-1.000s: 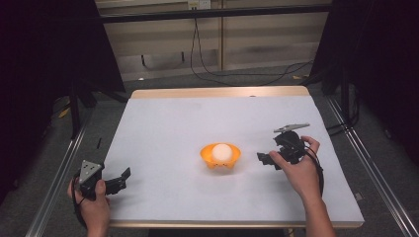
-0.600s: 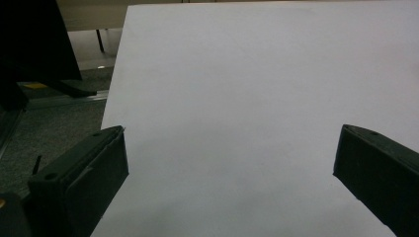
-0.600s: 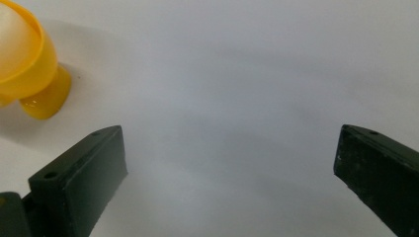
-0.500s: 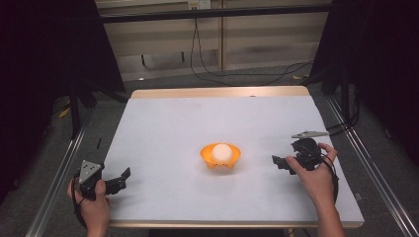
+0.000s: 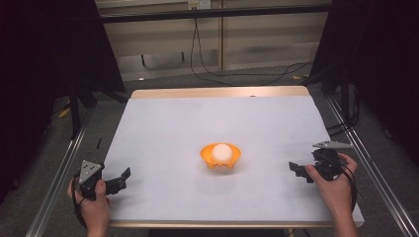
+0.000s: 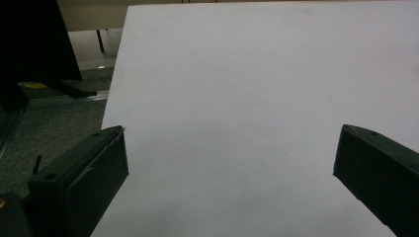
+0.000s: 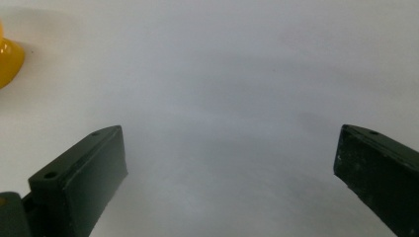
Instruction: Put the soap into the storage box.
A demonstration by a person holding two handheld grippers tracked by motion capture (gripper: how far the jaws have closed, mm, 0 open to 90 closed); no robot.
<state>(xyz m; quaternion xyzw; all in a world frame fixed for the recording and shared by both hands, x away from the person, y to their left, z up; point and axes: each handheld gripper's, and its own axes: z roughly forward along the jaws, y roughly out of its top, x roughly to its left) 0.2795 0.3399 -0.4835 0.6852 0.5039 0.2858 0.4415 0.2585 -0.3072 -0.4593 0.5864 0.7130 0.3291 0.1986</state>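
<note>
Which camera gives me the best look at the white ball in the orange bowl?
The high view: the round white ball sits whole inside the scalloped orange plastic bowl at mid-table. The right gripper view catches just the bowl's rim at its left edge; the left gripper view faces bare table.

A: What colour was the bowl (image 5: 221, 159) at the centre of the frame?

B: Orange, with a plain white ball (image 5: 222, 152) in it. In the right gripper view its edge at the upper left looked glossy yellow-orange.

A: And the table (image 5: 197, 128)?

B: Unpatterned pale white, with a light wooden strip along its upper edge.

A: The grippers?

B: The left gripper (image 5: 118, 178) and right gripper (image 5: 298, 170) were black, each topped by a grey plate.
</note>
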